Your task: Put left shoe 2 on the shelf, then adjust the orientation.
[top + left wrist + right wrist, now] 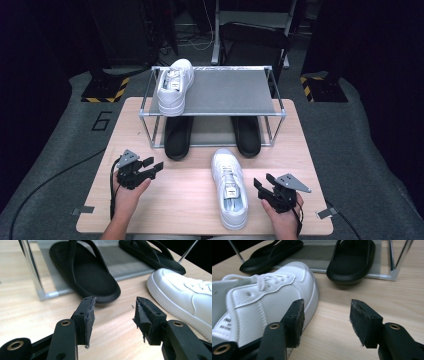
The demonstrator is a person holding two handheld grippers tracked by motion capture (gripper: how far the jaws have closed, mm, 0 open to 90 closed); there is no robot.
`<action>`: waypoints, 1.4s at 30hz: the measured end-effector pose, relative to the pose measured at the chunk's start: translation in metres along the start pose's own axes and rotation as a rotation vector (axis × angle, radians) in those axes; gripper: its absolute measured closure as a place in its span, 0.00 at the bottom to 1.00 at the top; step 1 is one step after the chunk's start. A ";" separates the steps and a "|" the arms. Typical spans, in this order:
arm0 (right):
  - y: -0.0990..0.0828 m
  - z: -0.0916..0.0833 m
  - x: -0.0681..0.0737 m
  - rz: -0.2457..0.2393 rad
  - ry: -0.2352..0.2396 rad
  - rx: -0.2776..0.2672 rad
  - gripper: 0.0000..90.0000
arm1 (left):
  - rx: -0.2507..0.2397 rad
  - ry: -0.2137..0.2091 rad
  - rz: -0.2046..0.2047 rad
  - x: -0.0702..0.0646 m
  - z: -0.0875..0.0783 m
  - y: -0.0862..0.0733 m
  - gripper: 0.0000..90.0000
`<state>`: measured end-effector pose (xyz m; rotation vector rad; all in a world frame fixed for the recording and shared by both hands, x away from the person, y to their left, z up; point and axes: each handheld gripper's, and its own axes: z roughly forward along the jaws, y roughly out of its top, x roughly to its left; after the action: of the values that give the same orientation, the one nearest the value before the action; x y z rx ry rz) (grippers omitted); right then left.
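Fingers (90, 322) of left gripper (148, 167) spread, empty, above counter (190, 200). Right gripper (263, 187) fingers (295, 320) spread, empty, just beside white sneaker (229, 187) lying on counter before shoe rack (215, 114).

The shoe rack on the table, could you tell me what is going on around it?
A person holds a gripper in each hand at the table. One white sneaker sits on the rack's top shelf; its mate lies on the table between the left gripper and the right gripper. Both grippers are open and hold nothing. Two black slides rest on the bottom shelf, sticking out at the front.
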<state>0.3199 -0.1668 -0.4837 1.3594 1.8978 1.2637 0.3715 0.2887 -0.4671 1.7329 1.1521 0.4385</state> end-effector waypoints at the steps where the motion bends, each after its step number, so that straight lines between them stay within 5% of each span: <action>1: 0.000 0.001 0.003 -0.010 -0.003 0.001 0.52 | -0.006 0.004 -0.004 0.000 -0.001 -0.004 0.55; 15: 0.012 -0.001 0.014 -0.013 0.071 -0.025 0.62 | 0.005 0.034 -0.056 0.017 -0.002 -0.031 0.54; 27: 0.021 -0.005 0.046 -0.053 0.170 -0.041 0.59 | 0.043 0.030 -0.033 0.013 -0.002 -0.038 0.53; 42: 0.013 0.009 0.054 -0.093 0.143 0.046 0.69 | 0.042 0.039 -0.047 0.016 -0.003 -0.040 0.53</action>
<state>0.3119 -0.1132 -0.4695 1.2171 2.0731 1.3093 0.3566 0.3069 -0.5033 1.7363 1.2354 0.4236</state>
